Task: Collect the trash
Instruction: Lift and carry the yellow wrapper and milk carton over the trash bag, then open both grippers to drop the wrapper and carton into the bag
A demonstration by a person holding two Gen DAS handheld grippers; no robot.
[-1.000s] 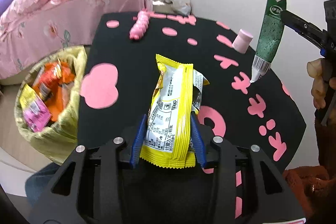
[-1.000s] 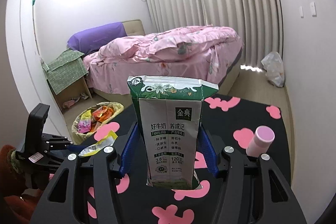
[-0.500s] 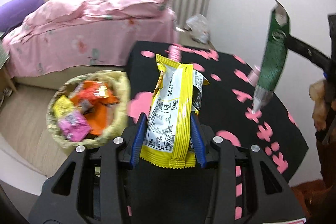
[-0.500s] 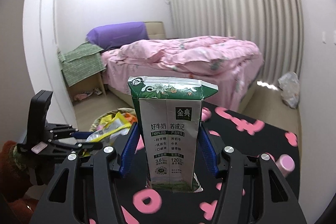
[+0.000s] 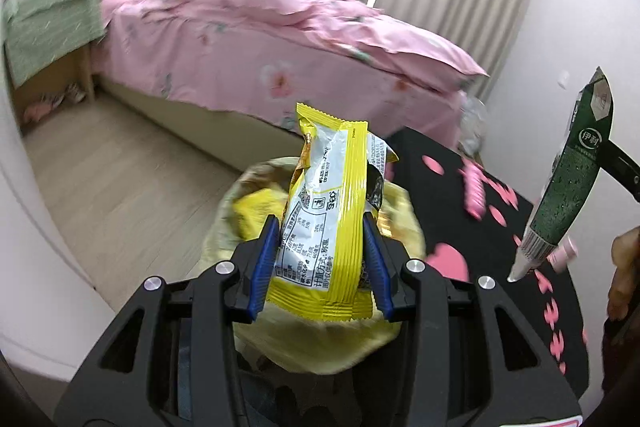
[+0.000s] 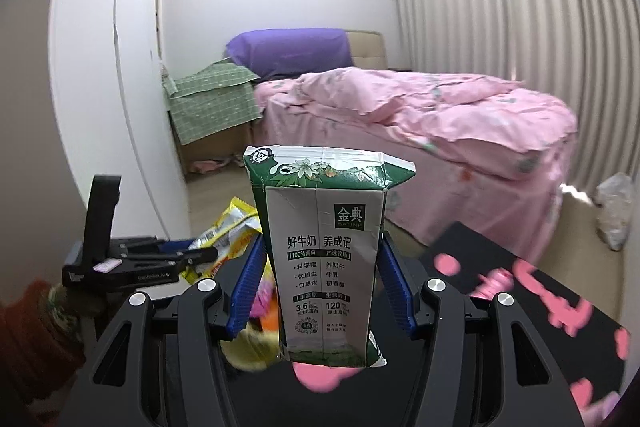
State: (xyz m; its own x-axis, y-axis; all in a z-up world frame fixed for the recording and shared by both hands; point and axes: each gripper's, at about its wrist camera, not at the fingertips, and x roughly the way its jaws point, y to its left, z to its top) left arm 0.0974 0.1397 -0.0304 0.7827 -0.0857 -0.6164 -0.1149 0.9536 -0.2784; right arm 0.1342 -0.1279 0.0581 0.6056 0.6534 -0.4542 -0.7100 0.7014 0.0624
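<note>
Our left gripper (image 5: 324, 263) is clamped on a yellow snack wrapper (image 5: 328, 227), both blue pads pressed against its lower half, the wrapper standing upright with its long axis running straight out toward twelve o'clock. Directly behind and beneath it, from about ten to two o'clock of the gripper, sits the trash bin (image 5: 320, 339) with its pale yellow liner, other wrappers already inside. We judge the left gripper to be over the bin mouth or very nearly so, which means letting go should drop the wrapper in.

Our right gripper (image 6: 318, 291) is closed on a green and white milk carton (image 6: 324, 259), held upright by its sides, long axis also toward twelve o'clock. From this gripper the bin lies low at about eight o'clock, mostly hidden behind the carton and the left finger. The left gripper shows at nine o'clock.

The left gripper is the nearer to the bin; the right one has to swing left across the edge of the black table (image 6: 560, 307) with pink shapes. A pink bottle (image 5: 562, 251) lies on the table near the carton's lower end.
</note>
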